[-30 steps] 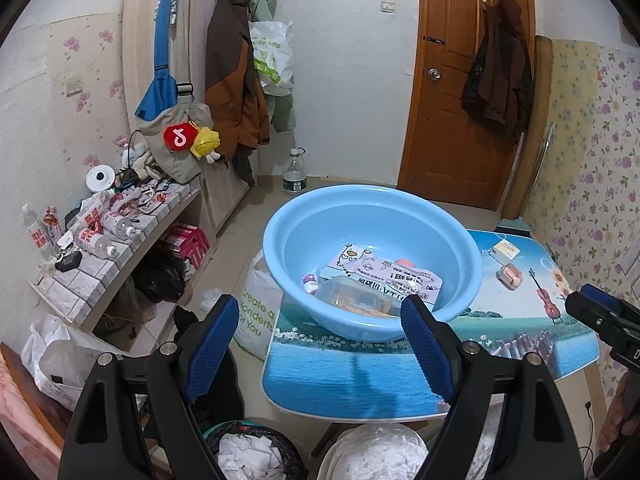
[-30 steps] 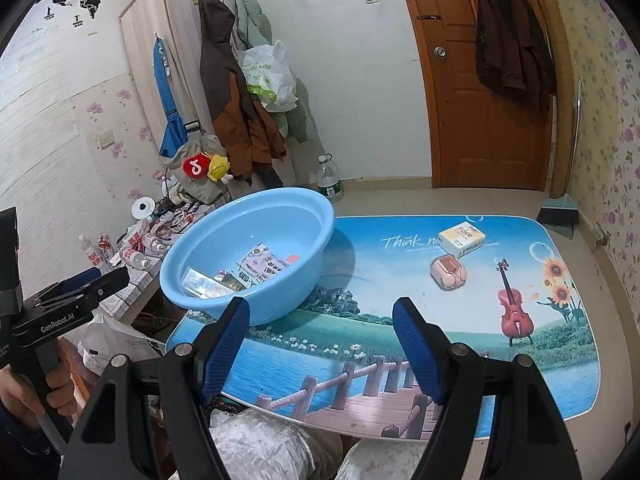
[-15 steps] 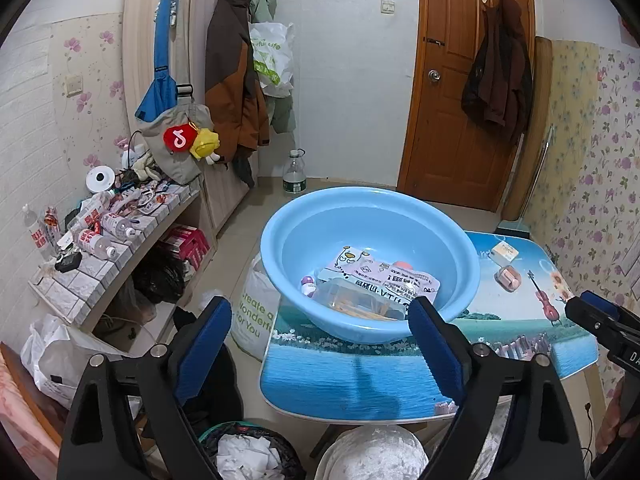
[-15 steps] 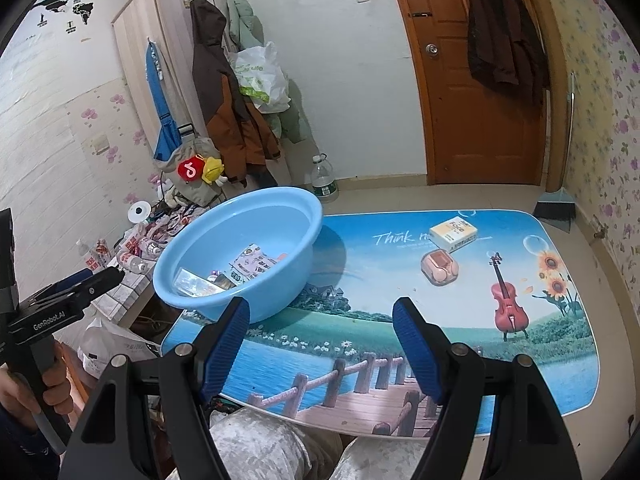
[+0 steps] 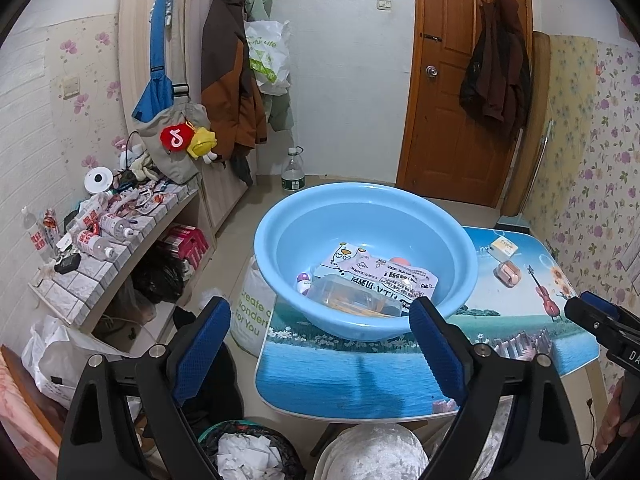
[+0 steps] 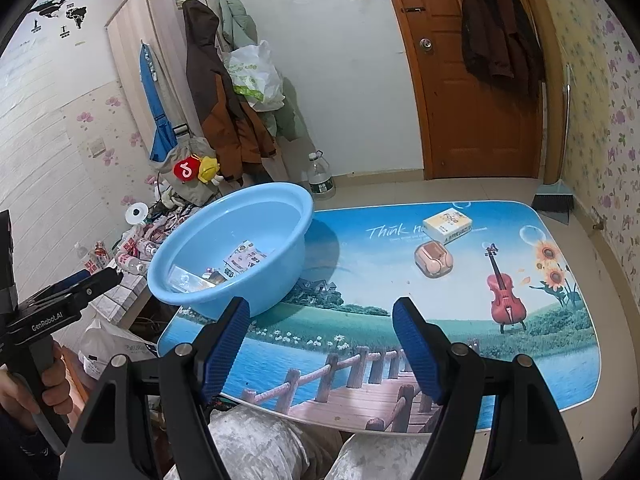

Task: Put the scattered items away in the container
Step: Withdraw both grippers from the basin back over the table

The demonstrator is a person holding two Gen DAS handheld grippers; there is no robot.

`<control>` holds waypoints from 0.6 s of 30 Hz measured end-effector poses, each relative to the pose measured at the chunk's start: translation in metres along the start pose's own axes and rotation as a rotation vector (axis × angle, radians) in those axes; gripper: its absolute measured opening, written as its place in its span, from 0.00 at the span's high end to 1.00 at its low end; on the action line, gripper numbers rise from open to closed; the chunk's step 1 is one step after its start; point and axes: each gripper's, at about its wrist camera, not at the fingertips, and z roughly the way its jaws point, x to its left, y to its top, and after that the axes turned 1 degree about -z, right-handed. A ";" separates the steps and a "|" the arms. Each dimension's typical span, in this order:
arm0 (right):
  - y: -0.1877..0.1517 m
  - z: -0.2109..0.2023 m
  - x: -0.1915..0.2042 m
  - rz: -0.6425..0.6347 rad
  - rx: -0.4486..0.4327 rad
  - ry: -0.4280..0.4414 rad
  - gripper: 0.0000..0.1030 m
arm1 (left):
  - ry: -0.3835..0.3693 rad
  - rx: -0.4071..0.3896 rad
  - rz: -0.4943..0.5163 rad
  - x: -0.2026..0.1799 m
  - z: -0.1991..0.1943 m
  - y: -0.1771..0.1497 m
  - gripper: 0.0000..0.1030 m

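Note:
A light blue basin [image 5: 360, 216] stands on the left end of the picture-printed table [image 6: 400, 320]. Inside it lie a printed packet [image 5: 376, 276], a clear plastic box [image 5: 352, 300] and a small purple-capped item [image 5: 304, 280]. On the table to the right sit a small yellow-and-white box [image 6: 448, 226] and a pink case in a clear shell [image 6: 434, 260]. My left gripper [image 5: 320, 308] hovers in front of the basin, open and with nothing between its pads. My right gripper [image 6: 320, 306] is held open and unloaded over the table's near edge, well short of the two items.
A bin of crumpled paper [image 5: 248, 452] sits under the left gripper. A cluttered low shelf [image 5: 108, 232] runs along the left wall. A water bottle [image 5: 293, 172] stands on the floor, a dustpan [image 6: 554, 200] lies past the table's far right corner, and the person's knees [image 6: 280, 440] are below.
The left gripper's jaws have spread wider. The basin's contents have not shifted. The right gripper has barely moved, its jaws unchanged.

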 end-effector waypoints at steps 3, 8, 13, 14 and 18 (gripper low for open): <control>-0.002 0.000 0.000 0.000 0.001 -0.002 0.26 | -0.003 -0.002 0.000 0.000 0.000 0.000 0.12; -0.001 0.001 -0.001 0.002 0.002 -0.005 0.26 | -0.004 -0.003 0.002 -0.002 0.000 0.000 0.12; -0.001 0.001 -0.002 0.004 0.003 -0.008 0.26 | -0.006 -0.002 0.005 -0.005 0.001 0.001 0.12; -0.001 0.001 -0.003 0.003 0.003 -0.008 0.26 | -0.007 -0.002 0.006 -0.005 0.001 0.001 0.12; 0.000 0.001 -0.005 0.004 0.001 -0.014 0.26 | -0.010 -0.002 0.006 -0.006 0.002 0.002 0.12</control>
